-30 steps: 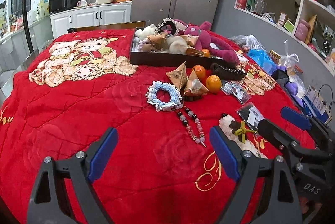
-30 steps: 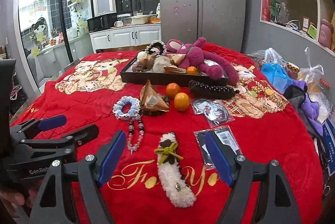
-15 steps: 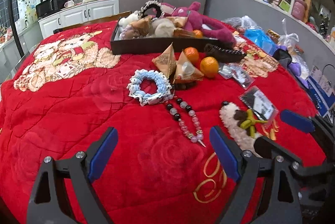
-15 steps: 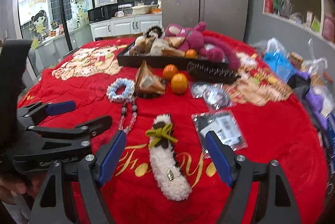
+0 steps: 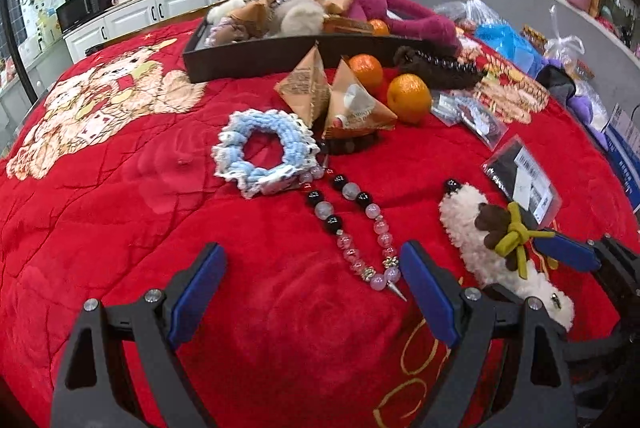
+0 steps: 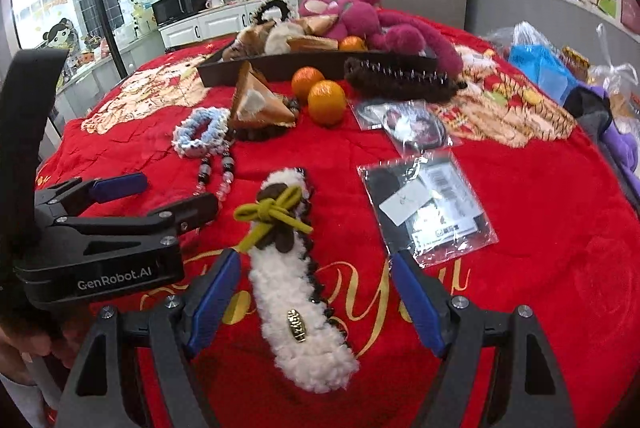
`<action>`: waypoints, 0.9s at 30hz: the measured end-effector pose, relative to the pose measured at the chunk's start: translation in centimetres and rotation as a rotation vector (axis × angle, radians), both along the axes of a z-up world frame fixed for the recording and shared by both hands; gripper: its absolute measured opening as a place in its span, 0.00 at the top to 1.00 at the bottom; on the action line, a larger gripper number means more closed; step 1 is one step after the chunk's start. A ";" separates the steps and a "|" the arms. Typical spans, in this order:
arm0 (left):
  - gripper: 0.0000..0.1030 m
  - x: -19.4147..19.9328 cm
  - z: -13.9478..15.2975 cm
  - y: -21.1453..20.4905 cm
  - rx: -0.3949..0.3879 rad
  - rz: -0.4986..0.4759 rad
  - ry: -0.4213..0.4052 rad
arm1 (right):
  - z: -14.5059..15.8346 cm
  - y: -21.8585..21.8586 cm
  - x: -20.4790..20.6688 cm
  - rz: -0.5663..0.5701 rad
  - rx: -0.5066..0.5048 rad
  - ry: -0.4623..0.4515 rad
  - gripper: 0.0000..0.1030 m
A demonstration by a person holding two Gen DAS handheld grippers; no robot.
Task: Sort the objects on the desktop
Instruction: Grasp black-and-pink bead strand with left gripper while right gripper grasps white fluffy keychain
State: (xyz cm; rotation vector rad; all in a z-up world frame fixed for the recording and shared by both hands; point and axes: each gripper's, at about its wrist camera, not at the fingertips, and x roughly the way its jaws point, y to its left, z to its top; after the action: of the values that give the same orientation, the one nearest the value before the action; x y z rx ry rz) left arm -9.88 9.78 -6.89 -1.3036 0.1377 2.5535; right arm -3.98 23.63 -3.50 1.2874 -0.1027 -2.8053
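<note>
We have brought both grippers lower and closer to the red-covered worktop (image 5: 100, 220) than a second ago. Our right gripper (image 6: 316, 300) now straddles the fluffy white hair clip (image 6: 296, 308), its jaws closing around it without touching yet. Our left gripper (image 5: 312, 288) stays wide and empty, with the bead string (image 5: 352, 228) lying just ahead of its right finger. We judge two pickups are about to start, bound for the dark tray (image 5: 256, 55) beyond.
</note>
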 end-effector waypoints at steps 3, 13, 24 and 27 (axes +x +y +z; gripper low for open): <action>0.13 -0.4 -0.1 0.5 -0.012 -0.015 -0.002 | -0.2 0.1 -0.3 -0.005 0.000 -0.013 0.31; 0.44 -0.1 0.1 1.1 -0.029 -0.039 0.023 | -0.4 -0.5 -0.6 -0.003 0.006 -0.024 0.48; 0.92 0.6 0.5 0.8 -0.001 -0.045 0.036 | -0.2 -1.4 -0.4 0.012 0.001 -0.015 0.67; 0.92 0.9 0.7 0.6 0.010 -0.035 0.044 | 0.0 -1.6 -0.3 0.015 0.006 -0.014 0.68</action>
State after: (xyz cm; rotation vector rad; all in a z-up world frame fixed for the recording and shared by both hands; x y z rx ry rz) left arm -8.95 10.35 -6.14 -1.2315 0.1541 2.5506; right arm -4.26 21.99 -3.47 1.3042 -0.0848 -2.7858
